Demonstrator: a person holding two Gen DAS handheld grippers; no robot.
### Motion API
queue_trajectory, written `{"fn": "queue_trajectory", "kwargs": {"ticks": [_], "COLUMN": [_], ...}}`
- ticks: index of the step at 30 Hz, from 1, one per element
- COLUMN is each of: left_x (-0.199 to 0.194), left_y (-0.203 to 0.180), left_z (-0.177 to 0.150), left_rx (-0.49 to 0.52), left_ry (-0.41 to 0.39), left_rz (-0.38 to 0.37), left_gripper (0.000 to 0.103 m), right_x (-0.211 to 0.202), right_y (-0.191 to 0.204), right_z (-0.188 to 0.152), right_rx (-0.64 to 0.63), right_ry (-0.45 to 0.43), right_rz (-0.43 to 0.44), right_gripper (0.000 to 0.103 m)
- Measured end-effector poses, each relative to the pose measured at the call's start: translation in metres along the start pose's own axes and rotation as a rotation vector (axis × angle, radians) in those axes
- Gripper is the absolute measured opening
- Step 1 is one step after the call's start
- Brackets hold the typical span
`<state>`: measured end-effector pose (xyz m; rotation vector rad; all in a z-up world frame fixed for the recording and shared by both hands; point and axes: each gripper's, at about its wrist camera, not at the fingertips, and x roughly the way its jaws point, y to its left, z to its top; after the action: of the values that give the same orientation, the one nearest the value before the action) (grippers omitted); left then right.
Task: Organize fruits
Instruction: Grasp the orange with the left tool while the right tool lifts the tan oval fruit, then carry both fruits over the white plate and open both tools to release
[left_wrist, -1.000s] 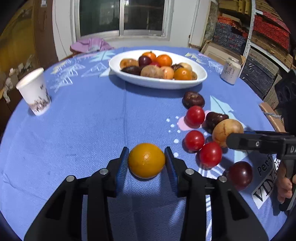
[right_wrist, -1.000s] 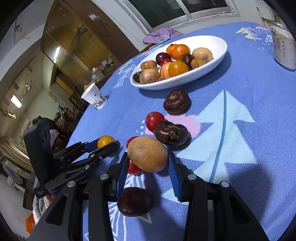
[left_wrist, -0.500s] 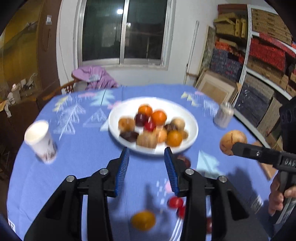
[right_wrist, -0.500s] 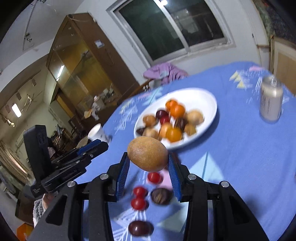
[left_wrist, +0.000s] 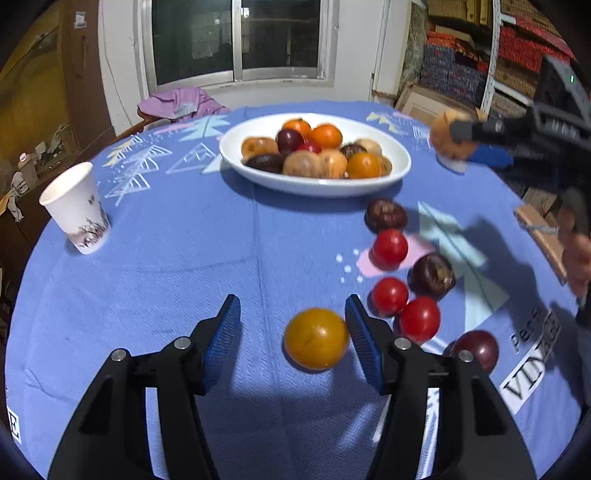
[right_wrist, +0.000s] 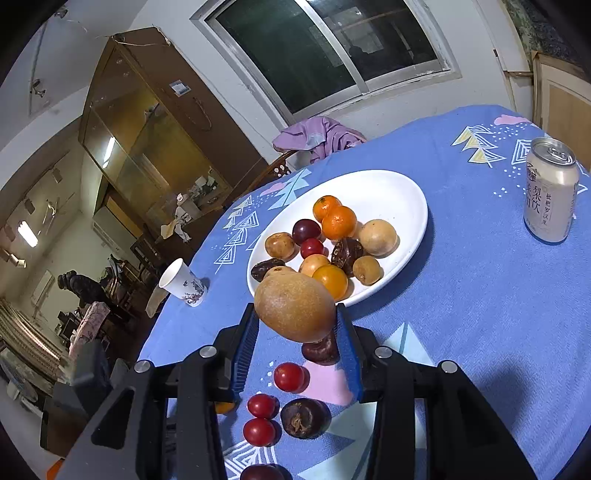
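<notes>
Since half a second earlier, our left gripper (left_wrist: 291, 321) had dropped back over the orange (left_wrist: 316, 338), jaws opening, the fruit lying loose on the cloth nearer the right finger. Our right gripper (right_wrist: 295, 325), clamped on the brown fruit (right_wrist: 294, 306), hung just short of the bowl's (right_wrist: 402, 188) near rim.

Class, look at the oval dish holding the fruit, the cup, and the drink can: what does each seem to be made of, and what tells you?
Dish: likely glazed ceramic, possibly melamine; smooth, glossy white, thick rim.
Cup: probably paper; matte white, thin rolled lip, printed picture.
Can: metal, likely aluminium; shiny silver top with pull tab, cream printed wall.
</notes>
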<state>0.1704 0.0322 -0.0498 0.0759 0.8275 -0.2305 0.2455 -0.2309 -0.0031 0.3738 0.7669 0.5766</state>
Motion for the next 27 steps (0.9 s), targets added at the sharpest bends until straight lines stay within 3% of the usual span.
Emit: {"fn": "queue_trajectory", "kwargs": {"ticks": [4,6,8,13,20,23,27], "left_x": [0.013,0.016,0.015,0.011,-0.005,-0.013,-0.019], "left_y": [-0.016,-0.017,-0.014,-0.011,-0.015,-0.010,-0.003], "left_z": [-0.009,-0.011,-0.009,-0.007,-0.007,0.017,0.078], "left_rx": [0.078,0.079,0.060,0.025,0.033,0.022,-0.002], "left_ry": [0.045,0.057,0.046,0.039,-0.019,-0.063,-0.140], "left_rz": [0.010,-0.016,-0.032,-0.074,-0.042,-0.027,-0.026], "left_gripper": [0.056,0.044,0.037,0.037,0.037,0.037,0.037], "right_x": [-0.004,-0.005,-0.006,-0.011,-0.013,-0.013,-0.014], "right_y": [0.003,0.003,0.003,0.003,0.003,0.006,0.012], "right_z": [-0.002,-0.002,-0.003,-0.002,-0.003,0.000,0.018], "right_rx": [-0.003,-0.003,-0.003,0.001,0.000,-0.014,-0.042], "right_ry": [-0.005,-0.005,-0.004,-0.013,-0.017,-0.028,-0.068], "right_rz": [0.007,0.011,0.017,0.026,0.031,0.021,-0.024], "right_gripper": [0.042,0.042,0.042,0.042,0.042,0.042,0.042]}}
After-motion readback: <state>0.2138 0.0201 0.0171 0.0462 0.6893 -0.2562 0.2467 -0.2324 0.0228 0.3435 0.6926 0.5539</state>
